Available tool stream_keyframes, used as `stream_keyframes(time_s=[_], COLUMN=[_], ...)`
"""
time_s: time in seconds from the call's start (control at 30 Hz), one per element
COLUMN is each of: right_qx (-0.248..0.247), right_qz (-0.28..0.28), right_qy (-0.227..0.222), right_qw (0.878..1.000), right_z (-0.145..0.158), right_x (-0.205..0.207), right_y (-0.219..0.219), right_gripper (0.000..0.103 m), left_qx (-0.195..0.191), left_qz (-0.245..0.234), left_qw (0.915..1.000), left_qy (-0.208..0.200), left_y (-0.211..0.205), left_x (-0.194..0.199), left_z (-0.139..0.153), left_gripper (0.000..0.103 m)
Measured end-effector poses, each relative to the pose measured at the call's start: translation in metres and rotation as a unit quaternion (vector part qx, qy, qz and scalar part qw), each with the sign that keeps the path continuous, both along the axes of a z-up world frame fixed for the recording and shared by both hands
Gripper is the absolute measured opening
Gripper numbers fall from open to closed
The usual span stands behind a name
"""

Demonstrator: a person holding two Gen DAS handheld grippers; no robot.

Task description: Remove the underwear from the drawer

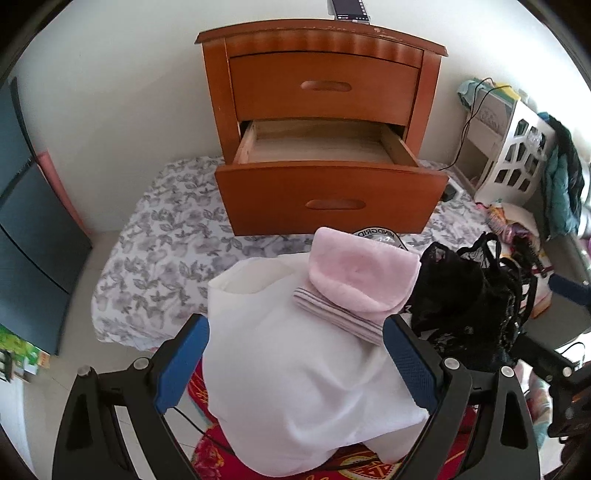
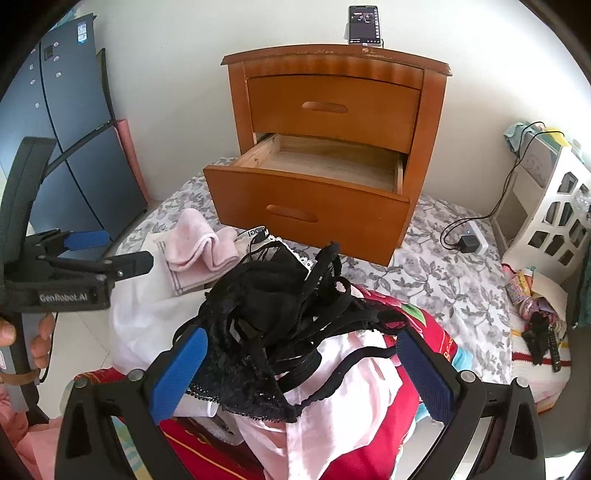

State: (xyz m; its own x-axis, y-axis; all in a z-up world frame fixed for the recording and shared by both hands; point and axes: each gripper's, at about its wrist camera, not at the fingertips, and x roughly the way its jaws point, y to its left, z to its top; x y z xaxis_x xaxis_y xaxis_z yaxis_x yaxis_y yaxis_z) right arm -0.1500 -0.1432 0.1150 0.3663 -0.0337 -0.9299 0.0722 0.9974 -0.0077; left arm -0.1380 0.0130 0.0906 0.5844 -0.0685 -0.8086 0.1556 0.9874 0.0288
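Observation:
The wooden nightstand's lower drawer (image 1: 325, 147) (image 2: 332, 162) is pulled out, and the part of its inside that shows is bare. In front of it lies a heap of clothes. A folded pink piece (image 1: 358, 273) (image 2: 199, 243) rests on a striped one (image 1: 332, 314) and a white garment (image 1: 295, 387). To their right is a tangle of black lace underwear (image 1: 469, 302) (image 2: 273, 314). My left gripper (image 1: 297, 363) (image 2: 122, 251) is open, its fingers on either side of the white garment. My right gripper (image 2: 303, 373) is open around the black lace.
A phone (image 2: 364, 24) stands on the nightstand top. Its upper drawer (image 1: 325, 86) is closed. A white lattice rack (image 2: 554, 218) and a charger with cable (image 2: 469, 242) are on the right, a dark blue cabinet (image 2: 74, 147) on the left. A floral sheet (image 1: 166, 229) and red blanket (image 2: 417, 321) lie underneath.

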Motion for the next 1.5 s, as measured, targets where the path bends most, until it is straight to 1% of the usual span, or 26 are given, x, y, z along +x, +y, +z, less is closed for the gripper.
stream_keyframes(time_s=[0.2,0.33,0.63,0.87,1.5], right_qx=[-0.001,-0.004,-0.005,-0.007,-0.007], right_qz=[-0.002,-0.003,-0.006,-0.007,-0.012], right_qy=[0.000,-0.002,-0.005,-0.005,-0.006], right_qw=[1.000,1.000,1.000,1.000,1.000], right_z=[-0.0002,0.0006,0.0025,0.0030,0.0032], right_x=[0.0002,-0.0003,-0.0008,-0.0008,-0.0012], right_y=[-0.0009,-0.0011,-0.0024,-0.0033,-0.0070], right_gripper=[0.103,0.103,0.103,0.103,0.103], left_qx=[0.016,0.022,0.024,0.016,0.011], left_qz=[0.020,0.023,0.026,0.031,0.027], left_qw=[0.9997,0.9995,0.9993,0.9992,0.9992], left_qy=[-0.001,0.002,0.012,0.021,0.028], left_y=[-0.0002,-0.0005,-0.0016,0.0011,-0.0011], left_x=[-0.0025,-0.0026,-0.0031,-0.0019,-0.0025], left_z=[-0.0023,-0.0034,-0.0045,-0.0057,-0.0081], left_gripper=[0.095,0.095,0.095,0.095,0.095])
